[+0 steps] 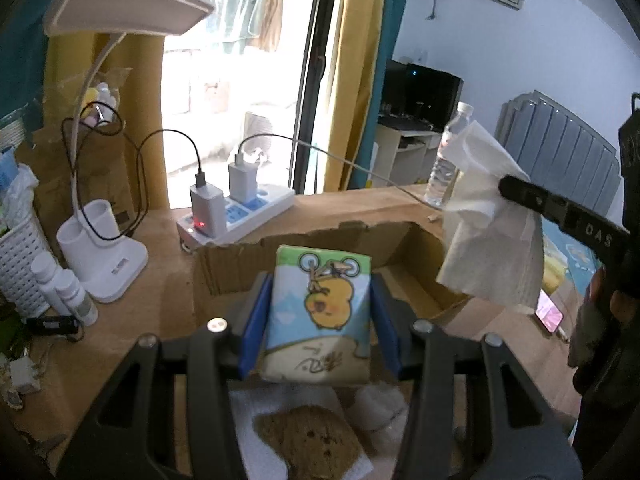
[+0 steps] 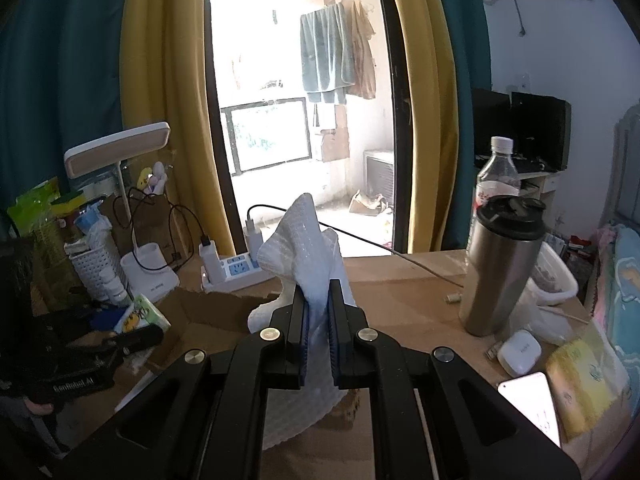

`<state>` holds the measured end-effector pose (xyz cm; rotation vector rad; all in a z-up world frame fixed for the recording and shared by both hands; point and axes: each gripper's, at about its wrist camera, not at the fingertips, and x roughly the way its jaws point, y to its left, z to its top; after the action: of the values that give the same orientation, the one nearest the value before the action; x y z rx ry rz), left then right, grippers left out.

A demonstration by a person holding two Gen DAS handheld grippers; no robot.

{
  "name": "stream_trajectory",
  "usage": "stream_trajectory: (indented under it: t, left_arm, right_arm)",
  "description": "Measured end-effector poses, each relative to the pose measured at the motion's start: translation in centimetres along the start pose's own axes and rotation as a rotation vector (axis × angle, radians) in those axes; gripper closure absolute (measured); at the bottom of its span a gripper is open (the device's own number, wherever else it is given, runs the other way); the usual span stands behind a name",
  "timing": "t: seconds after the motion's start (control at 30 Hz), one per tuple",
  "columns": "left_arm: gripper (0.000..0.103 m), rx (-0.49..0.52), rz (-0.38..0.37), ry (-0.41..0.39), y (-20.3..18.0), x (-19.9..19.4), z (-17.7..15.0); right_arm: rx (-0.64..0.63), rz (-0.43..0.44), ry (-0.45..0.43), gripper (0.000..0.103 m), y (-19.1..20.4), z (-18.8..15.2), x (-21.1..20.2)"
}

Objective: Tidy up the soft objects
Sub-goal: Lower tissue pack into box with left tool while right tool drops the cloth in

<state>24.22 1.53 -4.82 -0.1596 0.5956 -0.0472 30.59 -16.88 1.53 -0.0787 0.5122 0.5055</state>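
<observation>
My left gripper is shut on a tissue pack printed with a yellow cartoon chick, held above the open cardboard box. The pack also shows in the right wrist view. My right gripper is shut on a white paper towel that sticks up and hangs down between its jaws. In the left wrist view the towel hangs from the right gripper's fingers over the box's right side. Below the left gripper lie a brown bear-shaped cloth on white paper and a small white soft lump.
A white power strip with chargers and a white desk lamp stand left of the box. A water bottle, a steel tumbler, an earbud case and a phone are on the right. A white basket is at far left.
</observation>
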Motion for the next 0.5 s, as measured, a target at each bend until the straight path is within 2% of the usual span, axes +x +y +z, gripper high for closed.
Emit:
stream_trajectory:
  t: [0.2, 0.5]
  left_arm:
    - [0.054, -0.011, 0.012, 0.031, 0.3, 2.3, 0.1]
    - [0.054, -0.018, 0.051, 0.071, 1.0, 4.7, -0.2]
  right_arm:
    - [-0.017, 0.033, 0.015, 0.094, 0.6, 0.1, 2.9]
    - [-0.031, 0.063, 0.120, 0.094, 0.7, -2.6, 6.9]
